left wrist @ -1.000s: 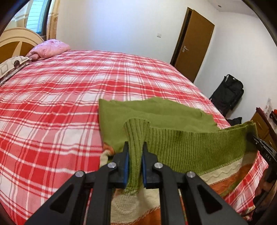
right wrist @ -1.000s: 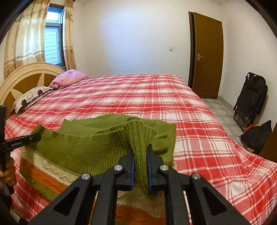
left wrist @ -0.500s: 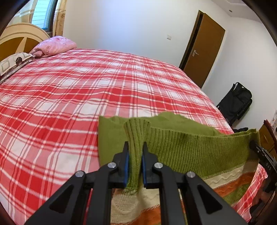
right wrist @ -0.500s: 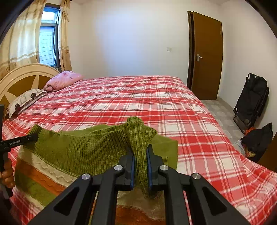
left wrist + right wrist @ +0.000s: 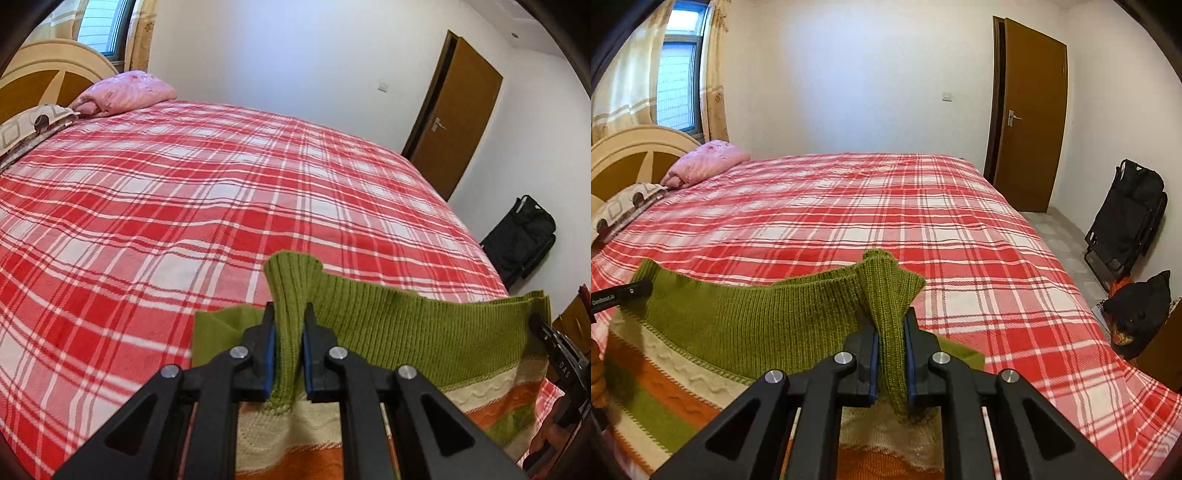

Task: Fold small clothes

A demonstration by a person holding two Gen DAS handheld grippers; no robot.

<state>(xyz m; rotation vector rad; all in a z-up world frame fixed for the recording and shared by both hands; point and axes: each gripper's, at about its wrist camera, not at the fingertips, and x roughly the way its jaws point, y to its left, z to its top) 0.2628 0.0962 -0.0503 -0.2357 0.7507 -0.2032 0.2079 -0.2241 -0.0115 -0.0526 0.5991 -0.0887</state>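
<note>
Here, the left gripper (image 5: 288, 354) is clenching one corner of the green ribbed hem of a small striped sweater (image 5: 413, 332), while the right gripper (image 5: 891, 360) is pinching the other corner (image 5: 738, 325). The hem is stretching between the two, and the cream, orange and green bands are hanging just below the fingers. Directly beneath and ahead of both grippers, a red-and-white plaid bedspread (image 5: 923, 221) is covering a wide bed and lying flat and smooth. Further ahead and to the left, a pink pillow (image 5: 705, 162) is leaning at a cream headboard (image 5: 631, 147), with a curtained window (image 5: 676, 70) above. Far ahead to the right, a brown door (image 5: 1030, 110) is standing in the white wall, and a black folded chair (image 5: 1126, 218) is resting against the wall beside it.
</note>
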